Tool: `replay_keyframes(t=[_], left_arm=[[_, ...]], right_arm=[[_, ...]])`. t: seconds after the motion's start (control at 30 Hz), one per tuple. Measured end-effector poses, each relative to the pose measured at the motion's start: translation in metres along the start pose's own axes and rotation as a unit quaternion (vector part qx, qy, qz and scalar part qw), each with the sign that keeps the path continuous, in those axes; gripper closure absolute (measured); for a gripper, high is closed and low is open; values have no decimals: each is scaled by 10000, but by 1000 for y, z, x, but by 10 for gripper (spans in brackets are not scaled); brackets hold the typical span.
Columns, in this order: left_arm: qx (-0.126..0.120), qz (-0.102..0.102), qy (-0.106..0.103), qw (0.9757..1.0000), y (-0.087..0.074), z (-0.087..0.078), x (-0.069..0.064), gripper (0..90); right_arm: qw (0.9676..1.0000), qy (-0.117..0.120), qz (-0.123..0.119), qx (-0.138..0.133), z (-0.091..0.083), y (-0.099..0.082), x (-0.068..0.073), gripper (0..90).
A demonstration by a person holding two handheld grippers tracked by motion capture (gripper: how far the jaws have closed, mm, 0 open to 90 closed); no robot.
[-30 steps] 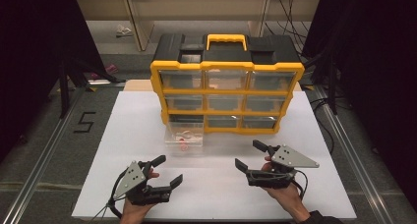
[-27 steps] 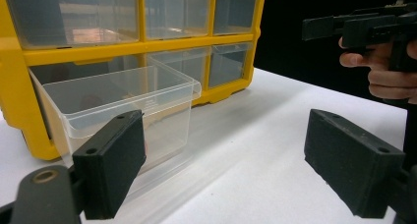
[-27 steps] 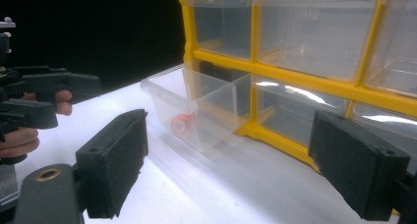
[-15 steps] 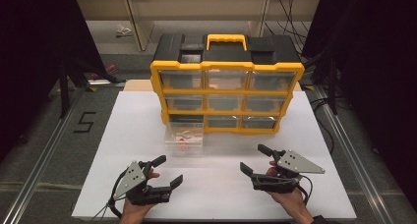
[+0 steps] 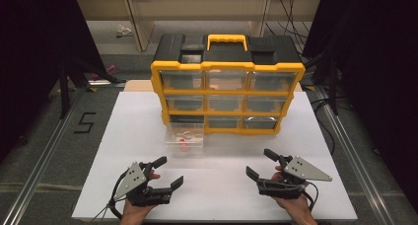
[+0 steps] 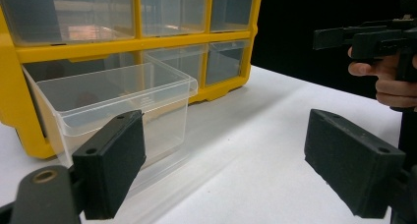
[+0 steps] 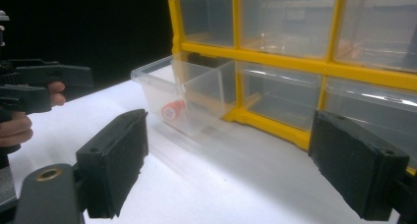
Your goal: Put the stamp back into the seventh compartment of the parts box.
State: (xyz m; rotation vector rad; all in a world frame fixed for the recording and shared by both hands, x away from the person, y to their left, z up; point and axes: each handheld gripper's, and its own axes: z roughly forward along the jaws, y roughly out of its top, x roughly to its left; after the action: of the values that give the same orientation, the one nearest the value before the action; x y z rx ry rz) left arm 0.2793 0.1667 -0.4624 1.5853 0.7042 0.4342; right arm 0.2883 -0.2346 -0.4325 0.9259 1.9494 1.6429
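Bare counter (image 5: 222,195) lies open between both tongs and the pulled-out clear drawer (image 5: 185,136). The yellow organizer (image 5: 226,94) blocks passage behind it.

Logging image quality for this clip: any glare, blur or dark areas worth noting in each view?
High view: evenly lit white table, surroundings black. Left gripper view: pulled-out clear drawer sharp, near jaws soft. Right gripper view: table glare under the drawer, yellow organizer slightly hazy.

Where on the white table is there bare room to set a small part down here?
The widest bare patch lies between the left tool and the right tool, in front of the pulled-out clear drawer. The white table is also bare left of the yellow organizer and, more narrowly, to its right. It is crowded right at the drawer.
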Motion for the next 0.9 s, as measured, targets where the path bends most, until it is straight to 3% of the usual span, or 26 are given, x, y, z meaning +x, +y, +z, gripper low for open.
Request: replay_keyframes(t=[0.37, 0.9], left_arm=[[1, -1, -15, 10000, 0, 0, 0, 151], [-3, -9, -18, 10000, 0, 0, 1, 150]], right_arm=[[9999, -103, 26, -46, -9, -6, 0, 159], [9999, -136, 22, -37, -8, -8, -2, 159]])
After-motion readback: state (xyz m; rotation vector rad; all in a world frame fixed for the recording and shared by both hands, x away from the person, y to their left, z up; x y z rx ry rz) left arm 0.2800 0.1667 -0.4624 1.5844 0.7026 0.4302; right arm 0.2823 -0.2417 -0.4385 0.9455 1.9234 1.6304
